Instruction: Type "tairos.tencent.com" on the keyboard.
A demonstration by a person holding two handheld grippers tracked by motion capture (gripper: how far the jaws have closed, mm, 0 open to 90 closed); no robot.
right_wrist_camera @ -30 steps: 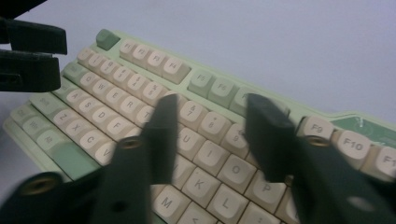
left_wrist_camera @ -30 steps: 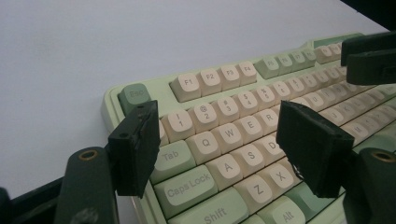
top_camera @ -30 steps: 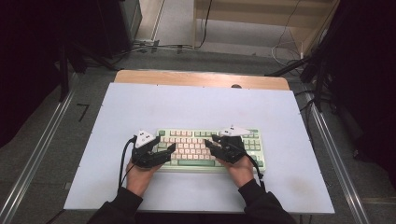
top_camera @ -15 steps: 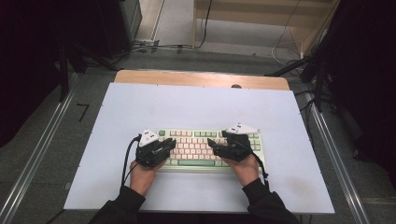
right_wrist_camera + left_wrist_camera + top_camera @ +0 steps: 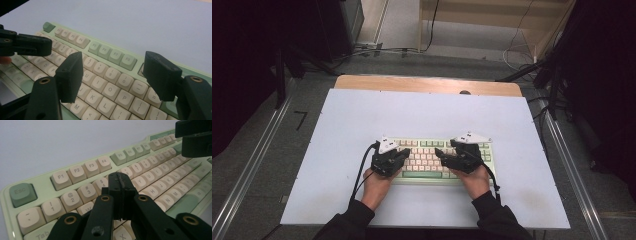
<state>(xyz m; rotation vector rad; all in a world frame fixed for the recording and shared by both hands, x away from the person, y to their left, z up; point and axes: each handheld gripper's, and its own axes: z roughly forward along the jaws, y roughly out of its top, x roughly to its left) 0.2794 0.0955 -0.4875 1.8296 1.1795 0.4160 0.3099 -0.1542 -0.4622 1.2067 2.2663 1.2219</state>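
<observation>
A pale green keyboard (image 5: 432, 144) with cream keys lies near the front of the white tabletop, with a hand at each end. My left gripper (image 5: 406, 151) hovers over its left keys and points right. Its jaws (image 5: 120, 180) are shut tight with nothing between them, above the number row. My right gripper (image 5: 439, 152) hangs over the right half and points left. Its jaws (image 5: 115, 65) stand open after widening just now, with bare keys showing in the gap. The two tips face each other a short way apart over the middle keys.
The white tabletop (image 5: 362, 115) stretches wide to the left, right and back of the keyboard. A wooden strip (image 5: 427, 82) runs along its far edge. Metal rails (image 5: 257, 165) flank the table, and cables (image 5: 377, 50) lie on the floor beyond.
My left gripper has slid right, onto the keyboard's left end, and its jaws have closed. The right gripper has stayed in place, its jaws a little wider.
</observation>
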